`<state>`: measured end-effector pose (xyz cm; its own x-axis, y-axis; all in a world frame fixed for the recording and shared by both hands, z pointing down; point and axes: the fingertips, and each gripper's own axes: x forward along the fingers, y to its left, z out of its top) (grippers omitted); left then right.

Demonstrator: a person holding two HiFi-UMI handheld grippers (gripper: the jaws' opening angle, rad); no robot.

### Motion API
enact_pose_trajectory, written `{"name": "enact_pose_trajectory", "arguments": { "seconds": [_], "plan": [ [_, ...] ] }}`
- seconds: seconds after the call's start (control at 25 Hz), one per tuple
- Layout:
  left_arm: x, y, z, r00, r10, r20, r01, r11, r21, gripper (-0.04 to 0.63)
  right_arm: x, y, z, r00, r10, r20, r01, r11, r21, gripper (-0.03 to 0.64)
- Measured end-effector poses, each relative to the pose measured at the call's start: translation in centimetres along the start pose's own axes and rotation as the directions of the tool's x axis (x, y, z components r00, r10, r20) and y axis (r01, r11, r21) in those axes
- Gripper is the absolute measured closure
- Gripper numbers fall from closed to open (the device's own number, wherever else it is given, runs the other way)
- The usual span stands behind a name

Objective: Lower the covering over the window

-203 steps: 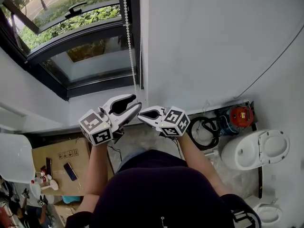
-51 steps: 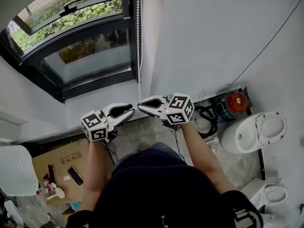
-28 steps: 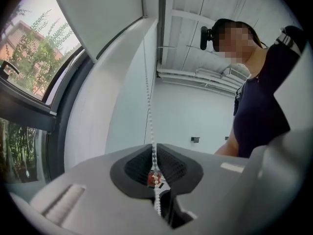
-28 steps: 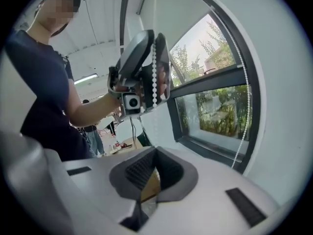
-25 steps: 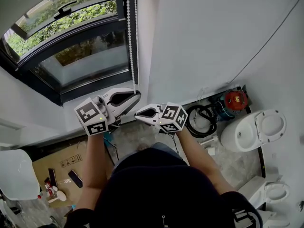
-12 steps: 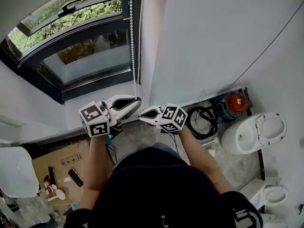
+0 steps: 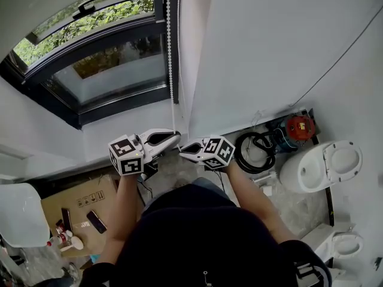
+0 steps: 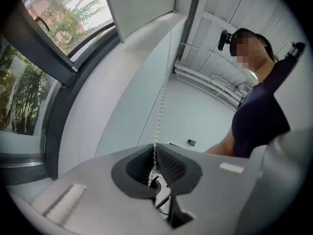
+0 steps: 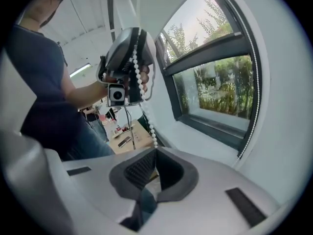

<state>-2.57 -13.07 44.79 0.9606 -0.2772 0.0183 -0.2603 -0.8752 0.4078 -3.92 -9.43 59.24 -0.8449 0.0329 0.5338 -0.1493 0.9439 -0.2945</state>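
Facing a white wall (image 7: 269, 52) beside a dark-framed window (image 7: 114, 70) (toilet (image 7: 323, 167) nearby)

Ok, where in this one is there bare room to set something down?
The white sill below the window frame is bare, left of the bead chain. Crowded: the cardboard box is partly covered with small items; hose coil and toilet crowd the right.

Left tongs (image 7: 176, 136) and right tongs (image 7: 182, 150) are clamped, tips nearly meeting.
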Motion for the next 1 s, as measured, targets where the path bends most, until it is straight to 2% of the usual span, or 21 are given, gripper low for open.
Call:
{"name": "enact_pose_trajectory", "arguments": {
  "seconds": [0.2, 0.4, 0.48, 0.6, 0.64, 0.72, 0.8, 0.88, 0.92, 0.96, 1.0],
  "plan": [
    [0.1, 0.4, 0.0, 0.999, -0.027, 0.035, 0.027, 0.999, -0.016, 0.574, 0.0, -0.4, 0.0, 1.0, -0.015, -0.003, 0.015, 1.0, 0.0, 0.604],
    [0.1, 0.4, 0.3, 0.999, -0.018, 0.044, 0.019, 0.999, -0.027, 0.574, -0.2, -0.8, 0.1, 1.0, -0.027, -0.005, 0.027, 1.0, -0.009, 0.604],
    [0.1, 0.4, -0.4, 1.0, -0.022, 0.005, 0.022, 1.0, -0.001, 0.574, -0.1, -0.8, -0.3, 0.999, -0.03, -0.033, 0.029, 0.999, -0.019, 0.604],
    [0.1, 0.9, -3.3, 0.994, 0.002, -0.107, 0.0, 1.0, 0.02, 0.574, 0.5, -0.7, -2.7, 0.988, -0.035, -0.149, 0.025, 0.997, -0.072, 0.604],
    [-0.1, 1.2, -4.0, 0.994, 0.009, -0.106, -0.009, 1.0, 0.001, 0.574, 0.7, -0.7, -3.4, 0.985, -0.038, -0.166, 0.026, 0.997, -0.075, 0.604],
    [-0.7, 1.7, -4.2, 0.998, 0.023, -0.062, -0.026, 0.999, -0.04, 0.574, 0.7, -0.8, -3.8, 0.989, -0.051, -0.138, 0.045, 0.998, -0.051, 0.603],
    [-0.9, 2.0, -4.0, 0.999, 0.032, -0.036, -0.034, 0.998, -0.05, 0.574, 0.6, -1.1, -3.7, 0.992, -0.062, -0.106, 0.06, 0.998, -0.021, 0.603],
    [-1.0, 2.1, -3.9, 0.999, 0.031, -0.034, -0.032, 0.998, -0.047, 0.574, 0.8, -1.0, -4.2, 0.991, -0.035, -0.128, 0.036, 0.999, 0.001, 0.603],
    [-0.9, 2.1, -3.9, 0.999, 0.029, -0.034, -0.031, 0.998, -0.046, 0.574, 0.8, -0.8, -4.5, 0.99, -0.015, -0.142, 0.017, 1.0, 0.014, 0.581],
    [-0.9, 2.1, -3.9, 0.999, 0.028, -0.032, -0.029, 0.998, -0.048, 0.574, 0.6, -0.8, -4.5, 0.99, -0.003, -0.143, 0.007, 1.0, 0.026, 0.512],
    [-0.8, 2.0, -4.0, 0.999, 0.025, -0.03, -0.026, 0.998, -0.05, 0.574, 0.2, -0.9, -4.1, 0.992, -0.002, -0.124, 0.007, 0.999, 0.036, 0.474]
  ]
}}
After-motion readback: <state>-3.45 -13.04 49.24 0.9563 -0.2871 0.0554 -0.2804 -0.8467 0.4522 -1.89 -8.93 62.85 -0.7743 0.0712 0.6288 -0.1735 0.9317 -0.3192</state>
